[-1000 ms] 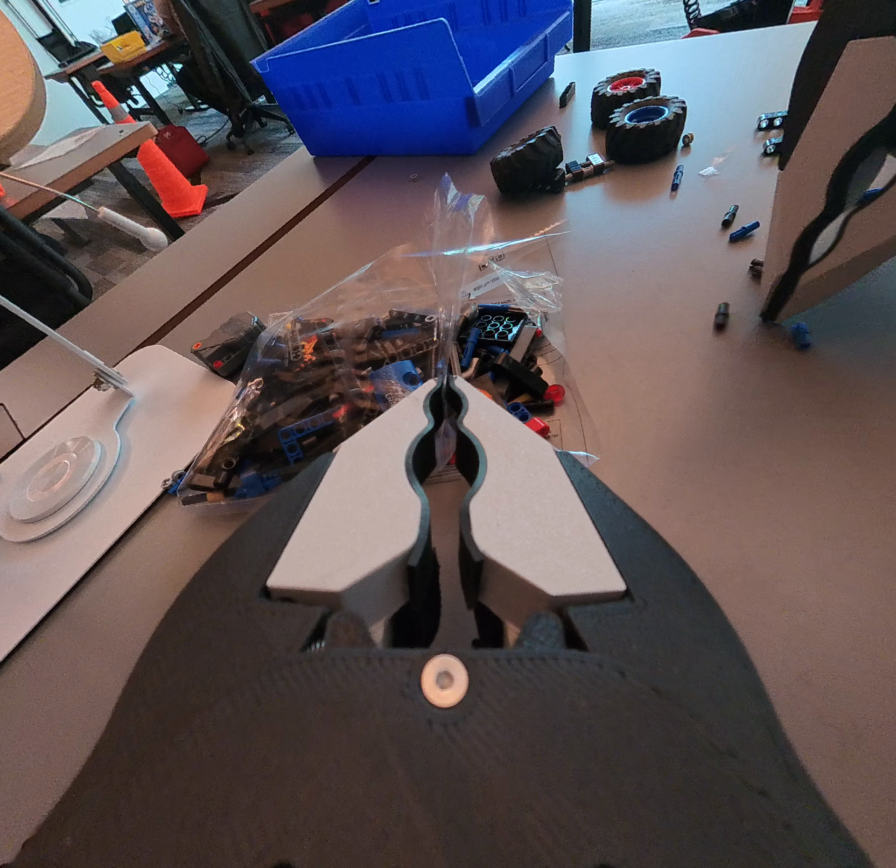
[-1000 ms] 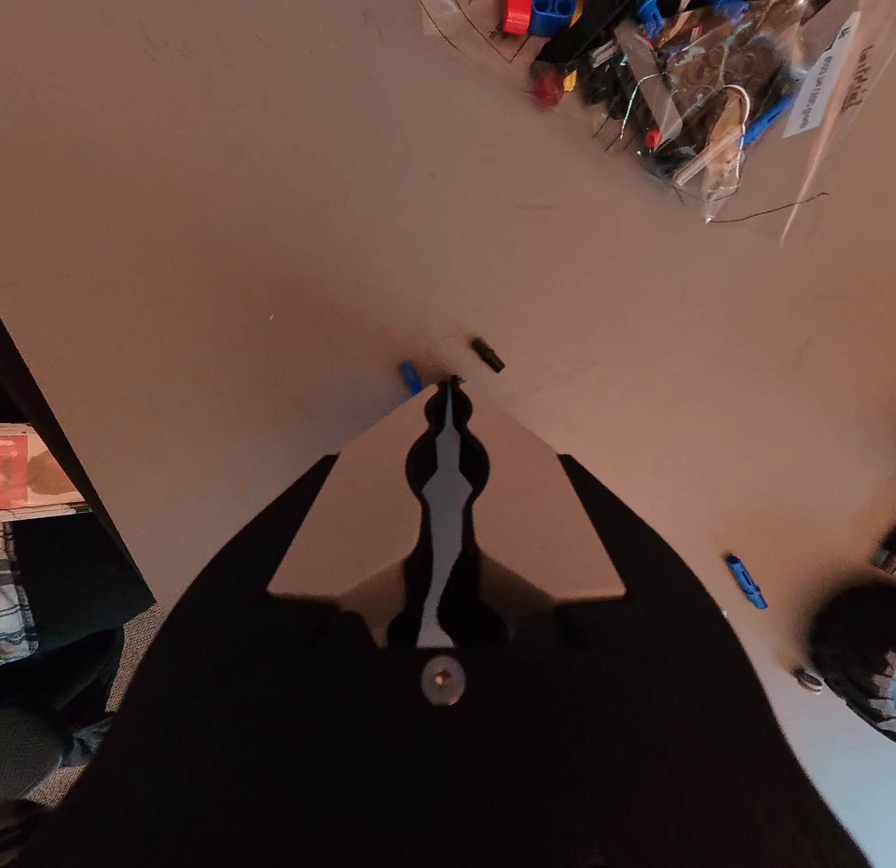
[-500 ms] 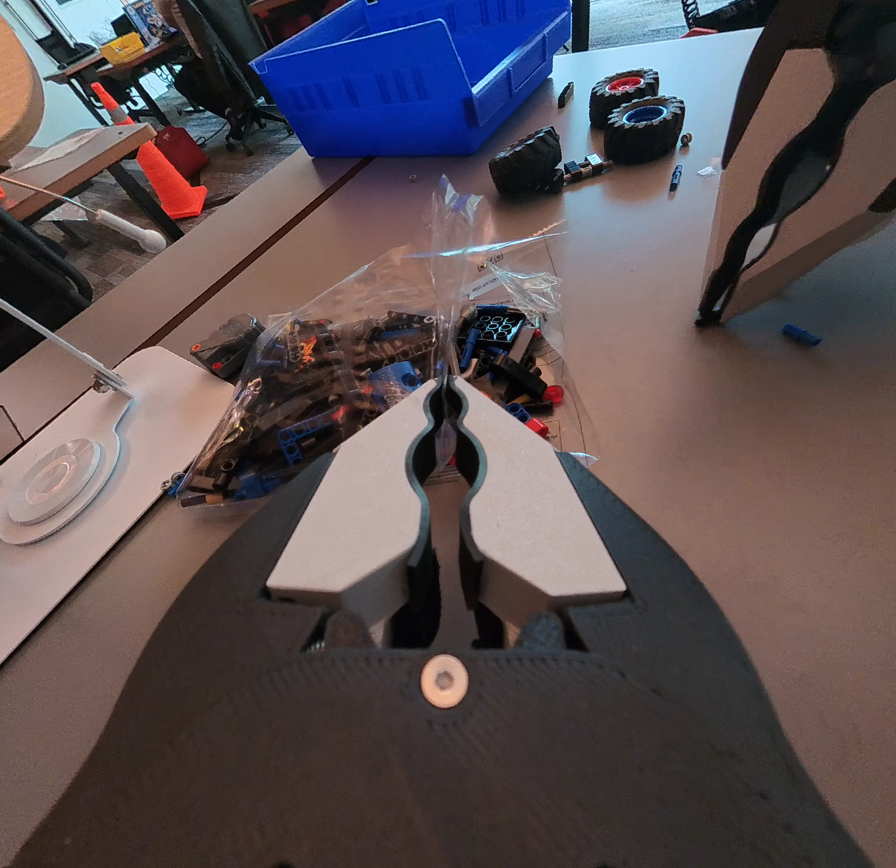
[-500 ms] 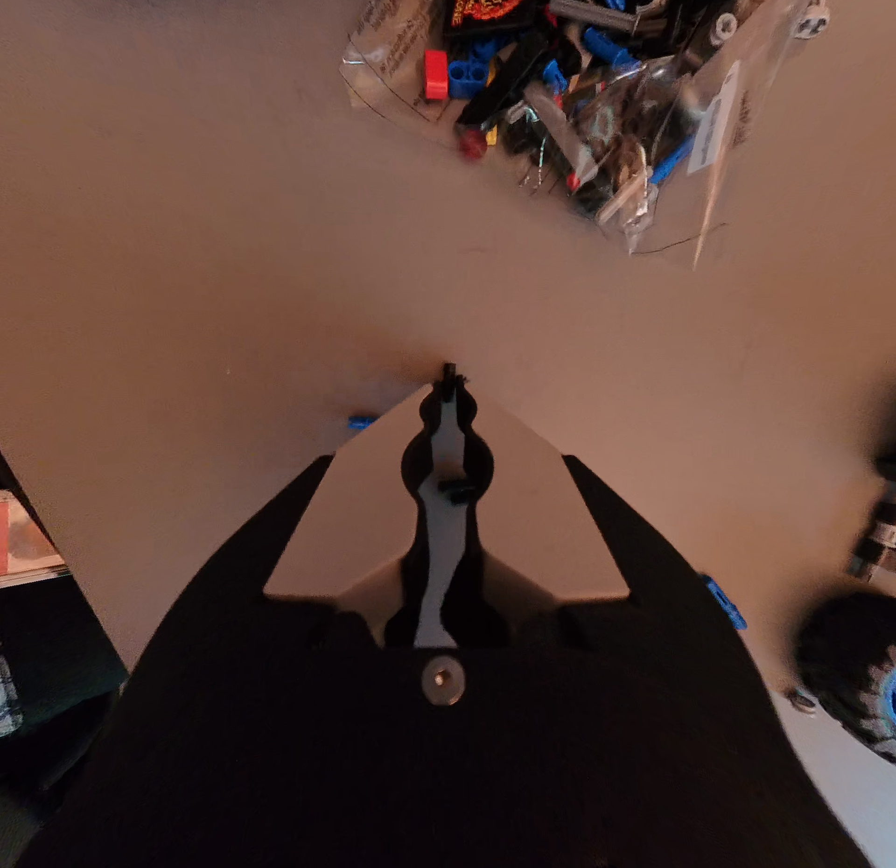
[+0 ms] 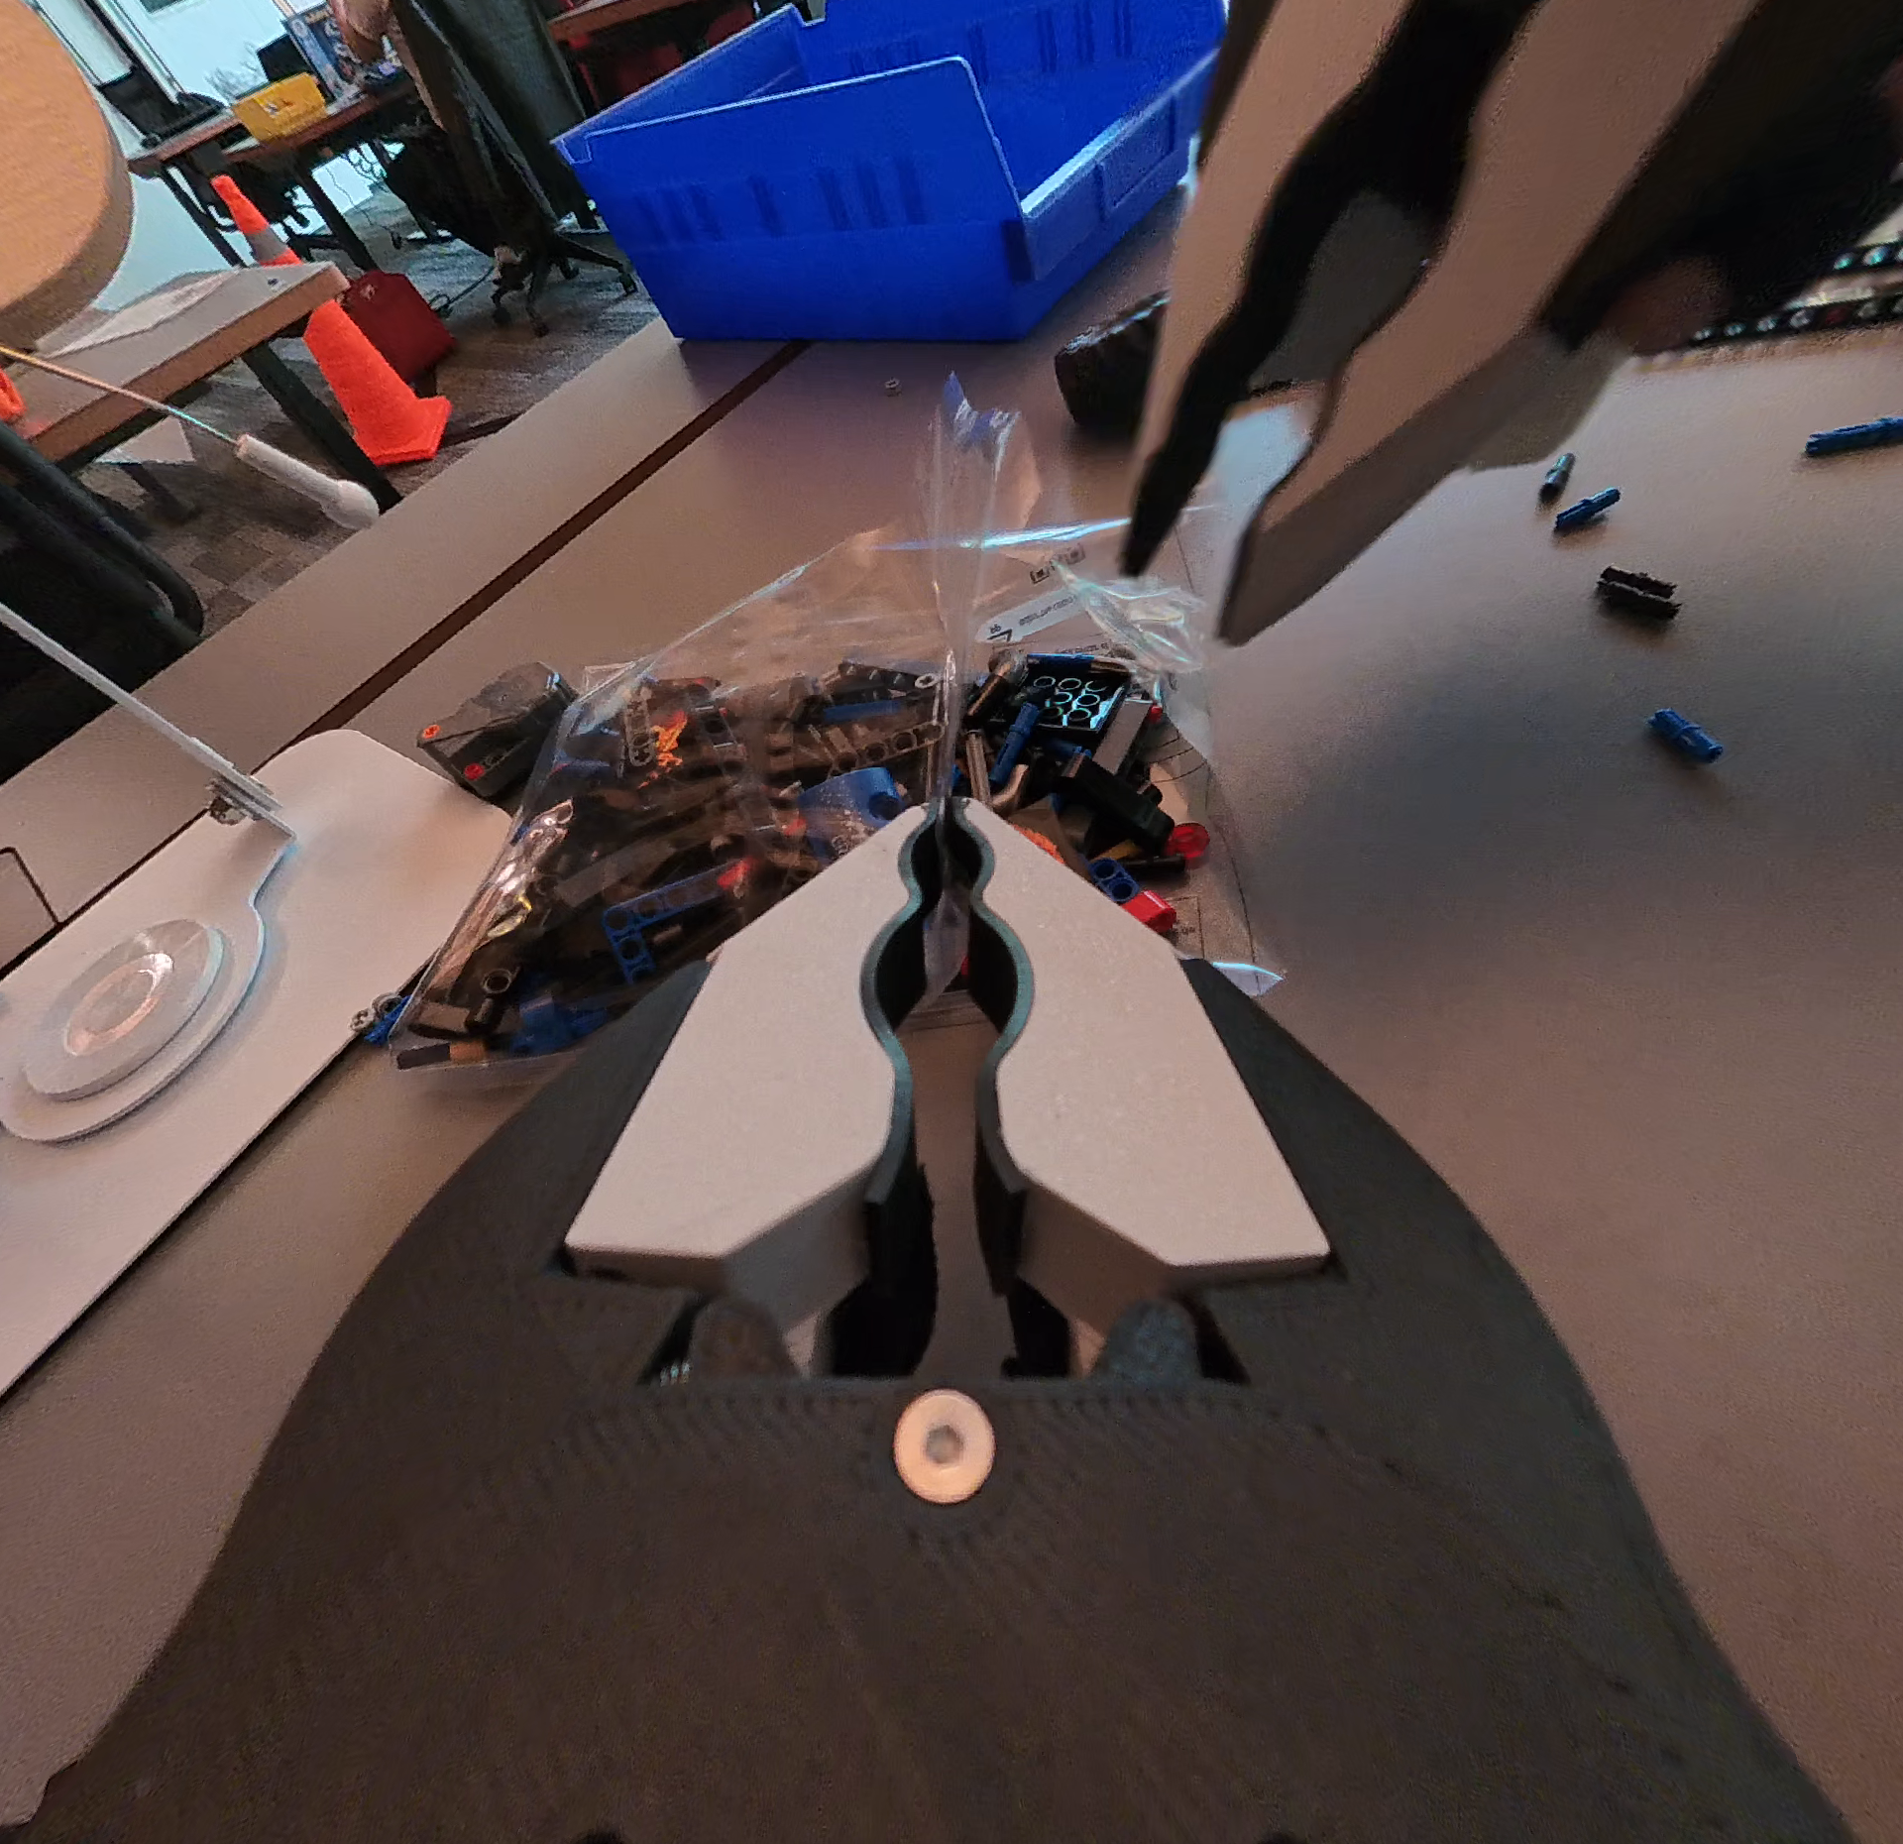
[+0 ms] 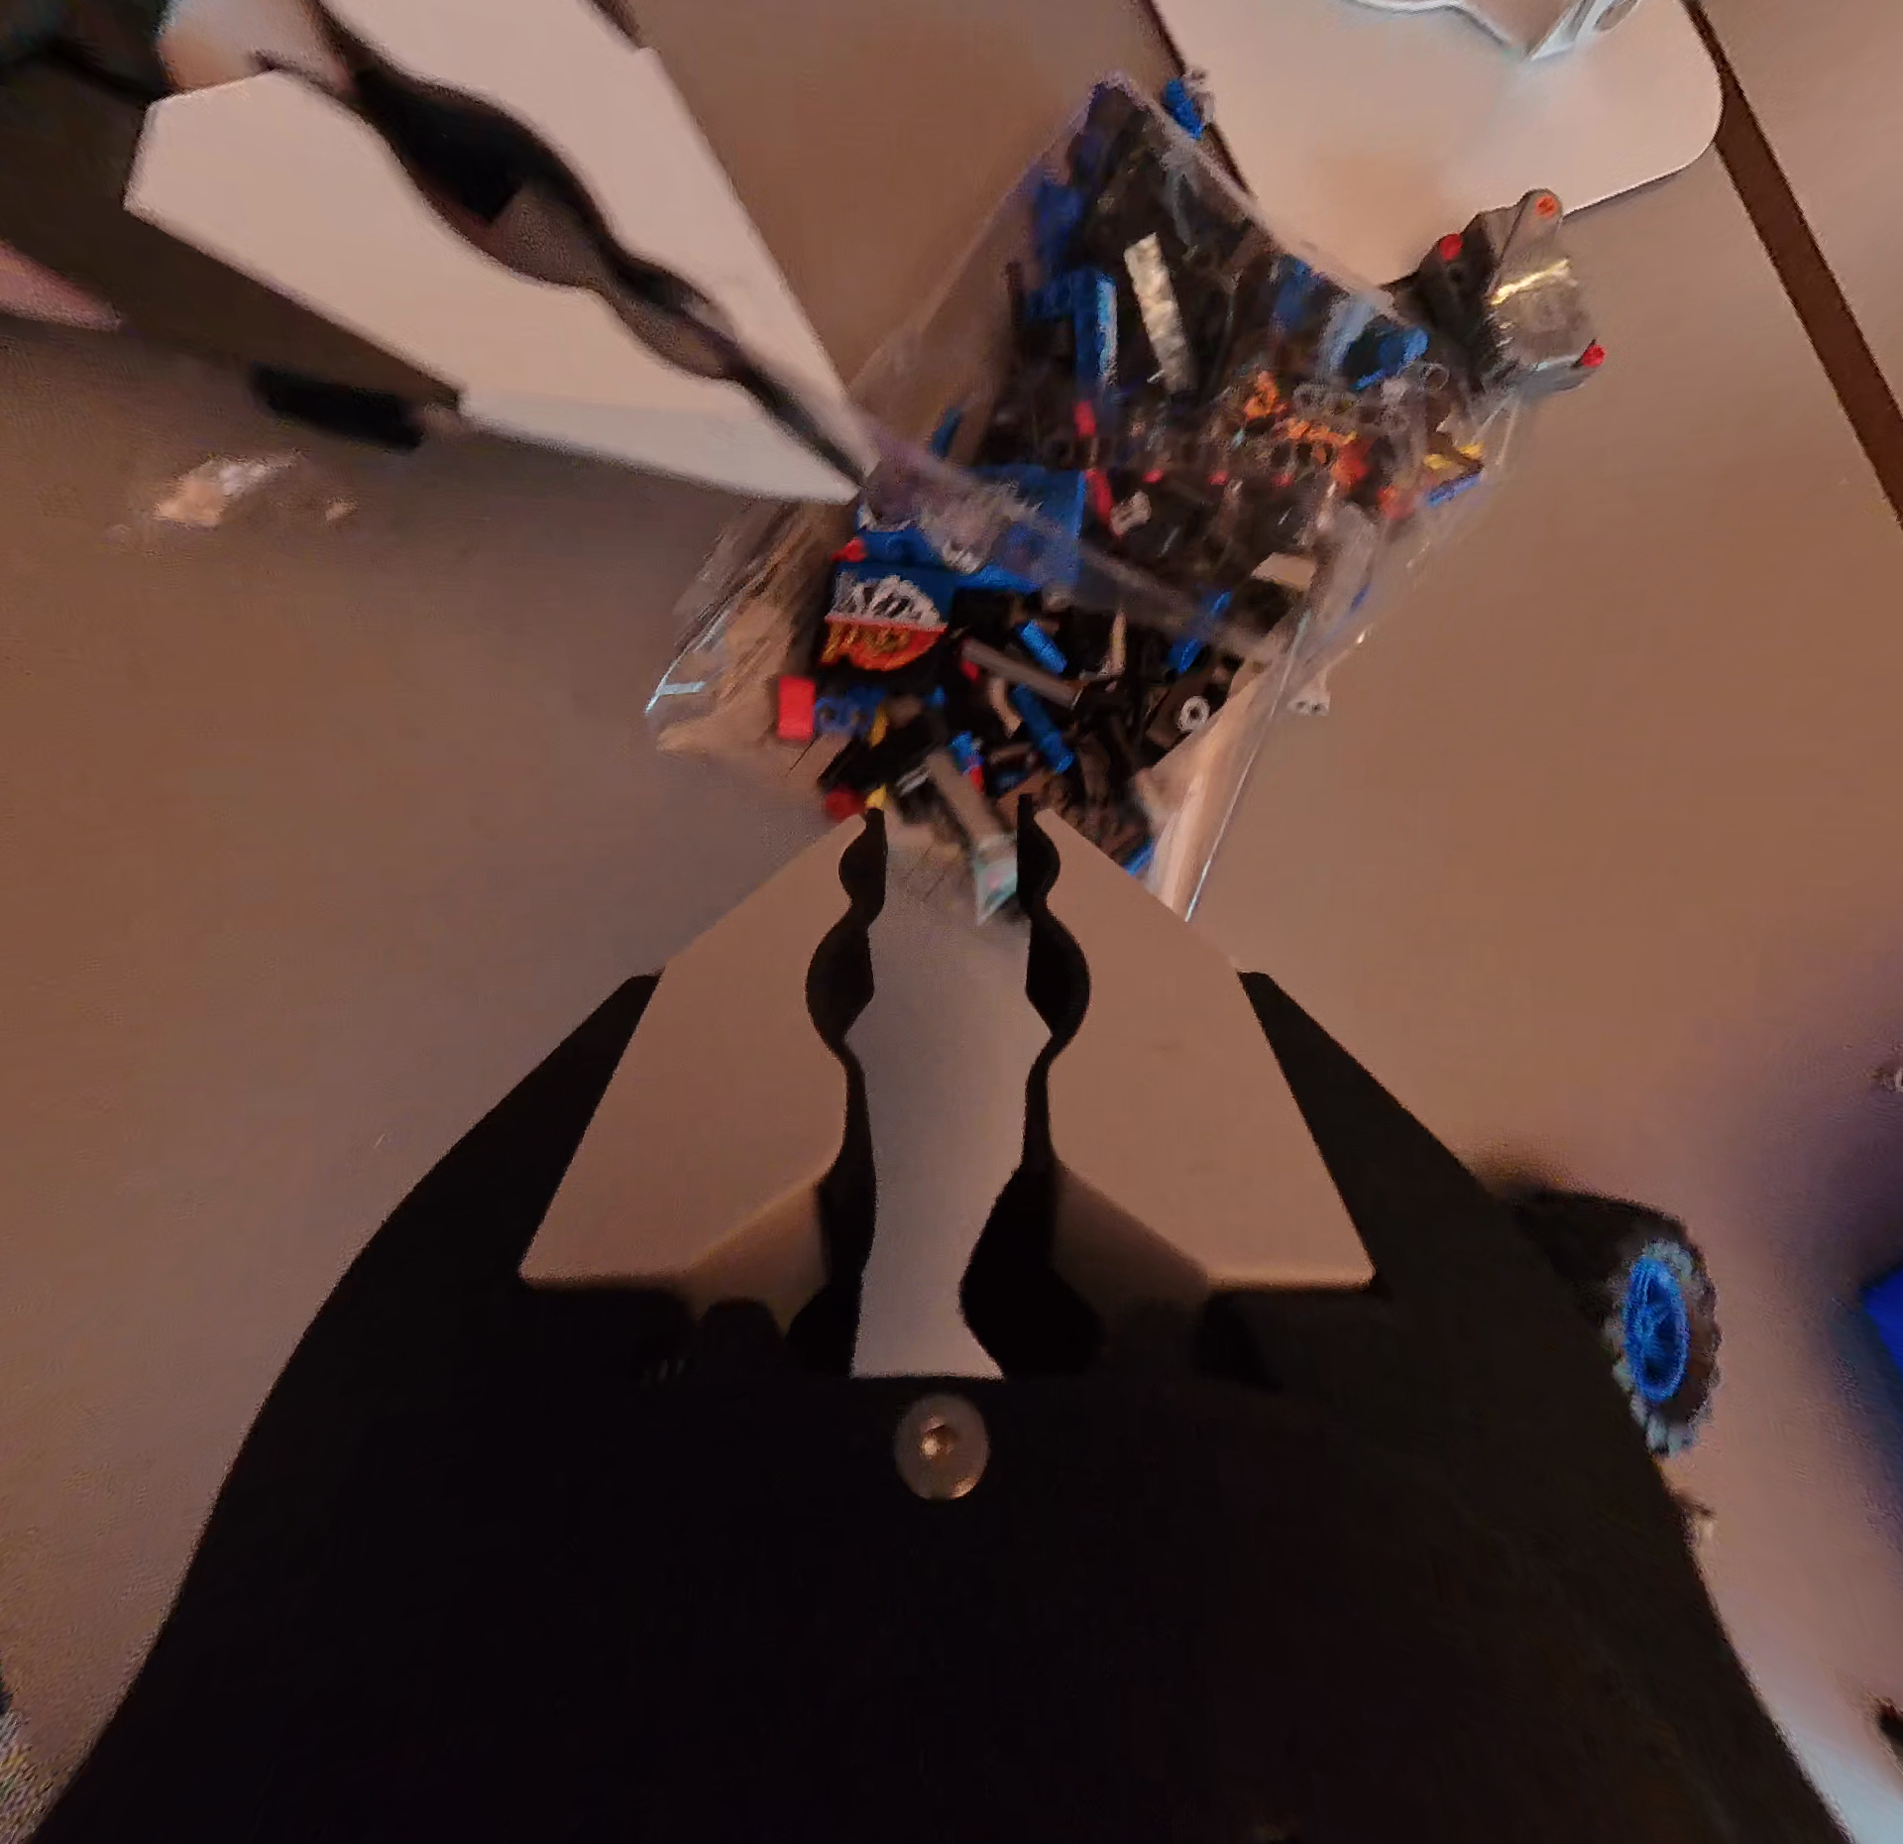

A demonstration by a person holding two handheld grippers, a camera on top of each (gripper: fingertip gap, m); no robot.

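Left wrist view showed the left hand-held gripper [image 5: 945, 816] pinched closed on the clear bag [image 5: 721, 765] of bricks lying on the counter [image 5: 1545, 971]; the right hand-held gripper [image 6: 947, 826], parted and empty, hovered just above the bag.

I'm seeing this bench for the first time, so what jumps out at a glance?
The clear plastic bag stuffed with blue, black and red building pieces sits mid-table, its upper film pinched in the left gripper, whose jaws are shut on it. The right gripper hangs over the bag's near end with jaws apart. Behind the bag stands a big blue bin, and small blue pins lie scattered to the right.
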